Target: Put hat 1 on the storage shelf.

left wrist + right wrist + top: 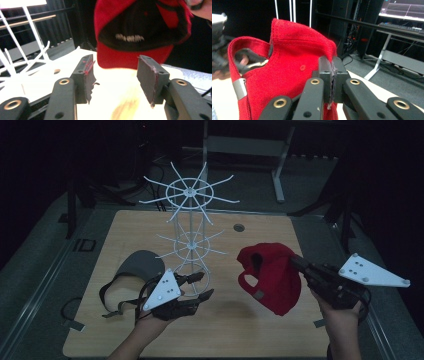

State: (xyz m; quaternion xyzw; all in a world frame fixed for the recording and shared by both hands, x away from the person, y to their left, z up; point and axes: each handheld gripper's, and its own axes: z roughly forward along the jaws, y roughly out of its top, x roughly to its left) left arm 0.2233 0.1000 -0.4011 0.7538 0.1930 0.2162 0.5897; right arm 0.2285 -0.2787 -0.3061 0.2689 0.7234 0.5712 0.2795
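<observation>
Hanging is the step you are working on: your right tongs (296, 261) are pinching the red cap (270, 277), holding it raised over the tabletop (225, 335) right of the white rack (190, 220). Your left tongs (200, 286) are standing half-wide with nothing between them, aiming at the cap; next I judge you are needing to carry it onto 1 rack arm.

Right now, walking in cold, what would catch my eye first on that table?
Probably the bright red cap, held up at the right of the table by the right claw, which is shut on its fabric. Next, the white wire rack standing tall at the middle, spokes spread like a wheel. The left claw is open and faces the cap, with a grey visor lying behind it.
</observation>
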